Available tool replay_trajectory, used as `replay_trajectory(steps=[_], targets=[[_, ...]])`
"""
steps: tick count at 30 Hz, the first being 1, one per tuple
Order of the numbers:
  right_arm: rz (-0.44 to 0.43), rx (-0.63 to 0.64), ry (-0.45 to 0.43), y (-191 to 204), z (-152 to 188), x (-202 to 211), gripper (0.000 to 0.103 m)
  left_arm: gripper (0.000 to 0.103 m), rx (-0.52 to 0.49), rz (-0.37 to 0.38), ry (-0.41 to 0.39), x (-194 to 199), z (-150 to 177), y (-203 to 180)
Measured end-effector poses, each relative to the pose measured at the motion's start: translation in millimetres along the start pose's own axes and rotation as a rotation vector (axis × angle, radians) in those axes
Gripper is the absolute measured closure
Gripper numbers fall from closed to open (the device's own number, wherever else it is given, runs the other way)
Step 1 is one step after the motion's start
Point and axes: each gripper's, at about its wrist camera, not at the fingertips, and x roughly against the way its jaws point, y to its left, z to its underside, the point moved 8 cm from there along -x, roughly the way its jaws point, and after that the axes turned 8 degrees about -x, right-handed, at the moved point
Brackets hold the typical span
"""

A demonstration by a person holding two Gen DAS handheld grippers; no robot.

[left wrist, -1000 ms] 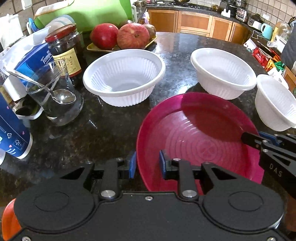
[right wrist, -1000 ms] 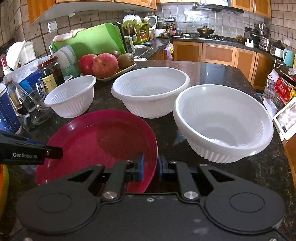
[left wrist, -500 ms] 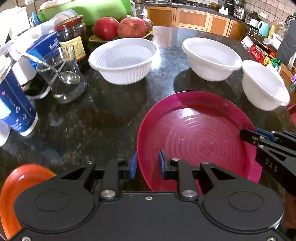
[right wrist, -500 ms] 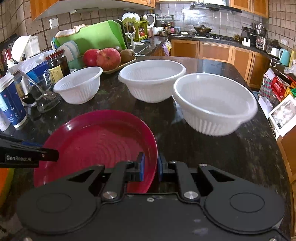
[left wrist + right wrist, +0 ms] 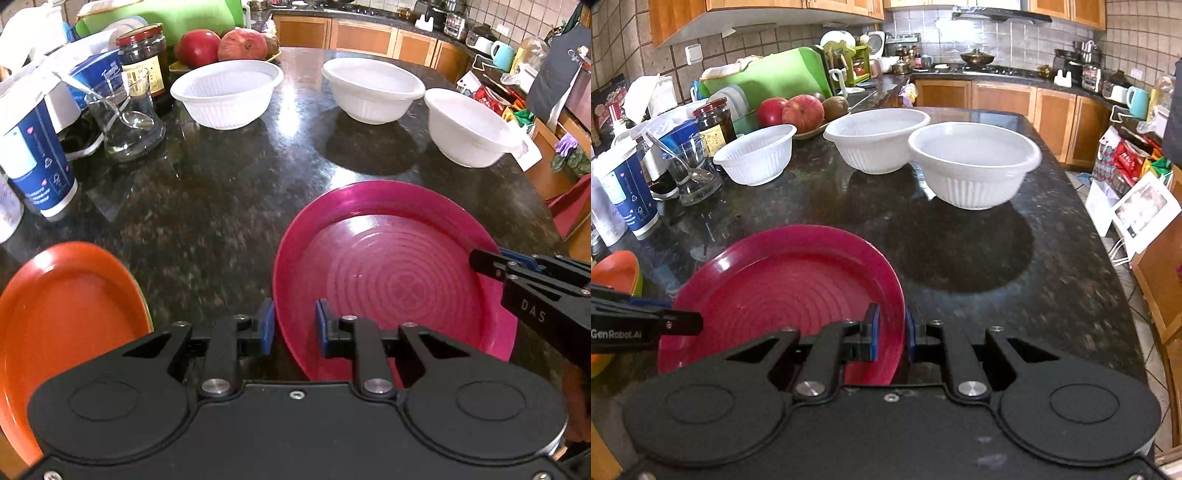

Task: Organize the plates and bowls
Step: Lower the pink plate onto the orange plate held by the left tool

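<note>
Two tools grip magenta plate (image 5: pixel 399 280) over black granite counter (image 5: pixel 221 206); left tool (image 5: pixel 294 326) closing, right tool (image 5: pixel 891 332) clamped.

Ahead of both sets of jaws, beyond the magenta plate (image 5: pixel 399 280), the dark granite counter (image 5: pixel 221 206) lies bare. Farther ahead, three white bowls (image 5: pixel 975 162) form a barrier. Left of the jaws, an orange plate (image 5: pixel 62 314), blue cup (image 5: pixel 37 155) and glass beaker (image 5: pixel 125 122) crowd the edge.
</note>
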Motion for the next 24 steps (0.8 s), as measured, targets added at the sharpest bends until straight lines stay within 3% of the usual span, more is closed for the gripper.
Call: replay_trajectory(steps=[13, 24], targets=[[-0.025, 0.017, -0.046, 14.4, 16.6, 26.9, 0.087, 0.081, 0.034, -0.03, -0.076, 33.2, 18.6, 5.3], [-0.058, 0.037, -0.105, 68.3, 14.7, 50.0, 0.087, 0.081, 0.046, -0.062, -0.115, 60.1, 27.5, 46.9]])
